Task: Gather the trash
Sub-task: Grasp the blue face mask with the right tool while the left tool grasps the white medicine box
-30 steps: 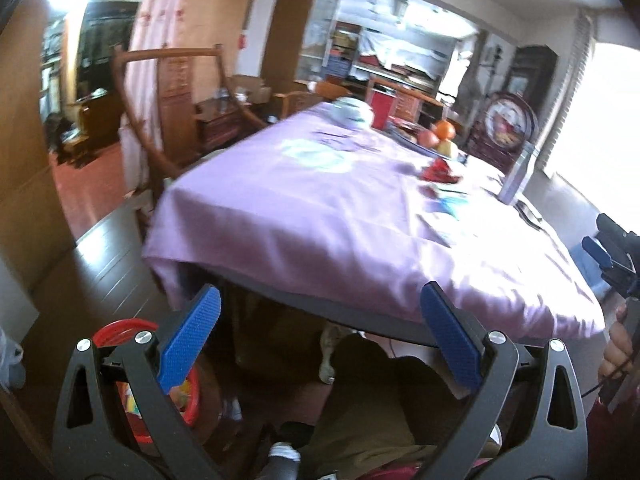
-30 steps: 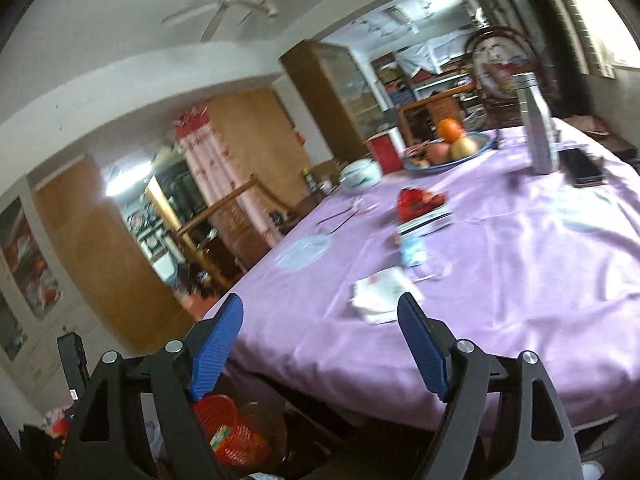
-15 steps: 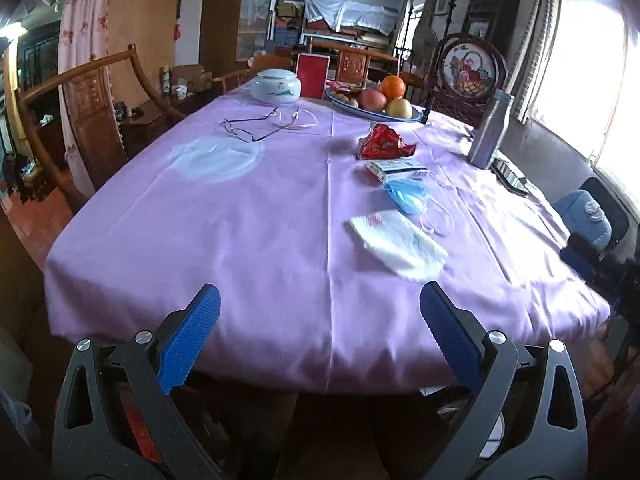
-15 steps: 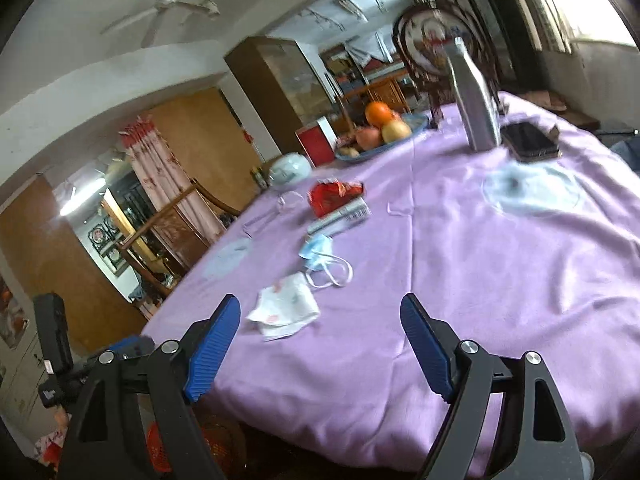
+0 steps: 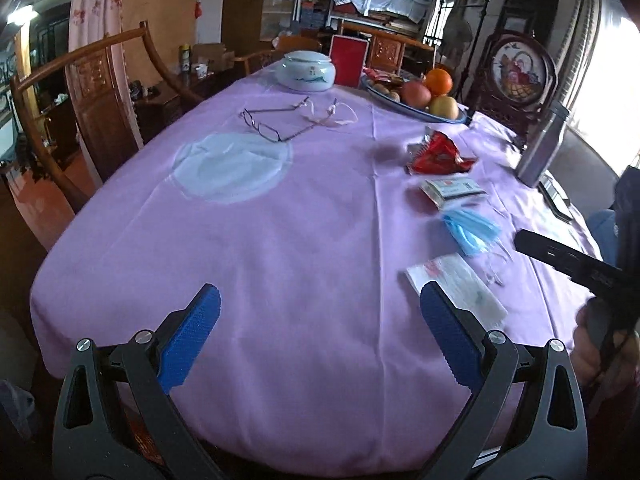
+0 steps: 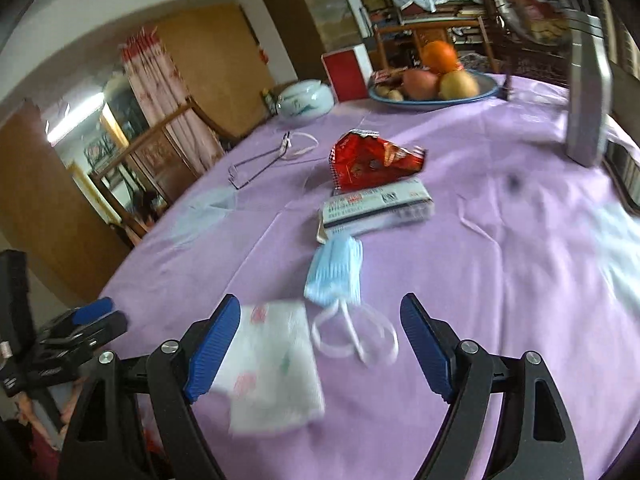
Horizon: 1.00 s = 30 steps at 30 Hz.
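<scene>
On the purple tablecloth (image 5: 304,216) lie a white paper napkin (image 6: 272,364) (image 5: 460,288), a blue face mask (image 6: 336,272) (image 5: 472,228) with white loops, a flat printed packet (image 6: 376,208) (image 5: 452,190) and a red crumpled wrapper (image 6: 368,162) (image 5: 438,154). My right gripper (image 6: 320,344) is open, low over the napkin and the mask loops, touching neither. My left gripper (image 5: 320,328) is open and empty over the table's near edge, left of the napkin. The left gripper also shows at the left edge of the right wrist view (image 6: 92,316).
Glasses (image 5: 276,120), a white lidded jar (image 5: 306,70), a red box (image 5: 348,60) and a fruit plate (image 5: 424,98) stand farther back. A metal bottle (image 6: 588,92) and a phone (image 6: 624,172) are at the right. A wooden chair (image 5: 92,92) stands at the left.
Both grippers rose from below the table edge and moved forward over the table. The right one has closed in on the napkin and mask. The red bin on the floor has left view.
</scene>
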Each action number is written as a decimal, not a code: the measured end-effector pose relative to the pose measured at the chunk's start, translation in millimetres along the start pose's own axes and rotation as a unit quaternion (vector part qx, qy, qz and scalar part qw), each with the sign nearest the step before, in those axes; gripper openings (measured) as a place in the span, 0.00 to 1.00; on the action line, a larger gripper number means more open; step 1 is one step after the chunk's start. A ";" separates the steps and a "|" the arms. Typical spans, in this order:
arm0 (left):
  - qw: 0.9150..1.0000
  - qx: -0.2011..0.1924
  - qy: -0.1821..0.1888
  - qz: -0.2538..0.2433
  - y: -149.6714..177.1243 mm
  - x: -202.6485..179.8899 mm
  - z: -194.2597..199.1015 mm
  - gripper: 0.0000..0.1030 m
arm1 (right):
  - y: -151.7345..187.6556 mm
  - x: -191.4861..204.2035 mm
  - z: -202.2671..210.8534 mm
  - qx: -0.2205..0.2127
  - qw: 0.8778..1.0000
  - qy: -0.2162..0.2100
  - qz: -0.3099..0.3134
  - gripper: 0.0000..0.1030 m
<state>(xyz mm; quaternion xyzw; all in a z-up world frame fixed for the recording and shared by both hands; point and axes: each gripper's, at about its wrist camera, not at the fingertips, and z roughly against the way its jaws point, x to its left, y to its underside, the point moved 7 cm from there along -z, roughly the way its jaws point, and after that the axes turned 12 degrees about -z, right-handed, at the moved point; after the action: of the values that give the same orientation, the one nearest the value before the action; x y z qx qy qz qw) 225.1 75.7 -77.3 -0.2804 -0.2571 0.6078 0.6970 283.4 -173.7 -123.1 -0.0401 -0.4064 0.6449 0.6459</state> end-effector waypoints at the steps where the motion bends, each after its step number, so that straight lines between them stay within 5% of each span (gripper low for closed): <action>1: 1.000 -0.002 -0.004 -0.002 -4.1 1.3 -0.9 0.93 | -3.5 -0.8 -8.6 0.011 1.000 -0.002 -0.003 0.79; 3: 1.000 -0.006 -0.008 -0.006 -13.7 0.7 -4.1 0.93 | -9.7 -2.8 -29.8 0.033 0.999 0.005 -0.006 0.75; 7: 1.000 -0.008 0.000 -0.013 -31.8 -9.9 -14.9 0.93 | -6.1 -14.4 -41.0 0.059 0.998 0.007 -0.007 0.09; 12: 0.998 -0.001 0.033 -0.053 -61.9 -49.1 -44.7 0.93 | -29.2 -56.0 2.3 -0.021 0.999 0.011 -0.042 0.09; 16: 0.992 -0.004 0.059 -0.108 -84.7 -92.4 -74.3 0.94 | -42.6 -115.0 24.3 -0.057 0.992 0.058 -0.096 0.09; 22: 0.975 0.006 0.077 -0.210 -109.4 -149.1 -133.6 0.94 | -48.5 -136.2 31.7 -0.065 0.988 0.054 -0.127 0.12; 30: 0.962 0.061 0.127 -0.235 -106.3 -177.2 -185.9 0.94 | -45.0 -139.1 29.7 -0.055 0.988 0.059 -0.131 0.16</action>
<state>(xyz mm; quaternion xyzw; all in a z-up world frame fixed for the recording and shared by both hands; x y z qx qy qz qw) 407.0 -125.6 -137.7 -0.2444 -0.1878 0.4008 0.8628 324.9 -315.5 -143.2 -0.0602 -0.4044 0.5280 0.7444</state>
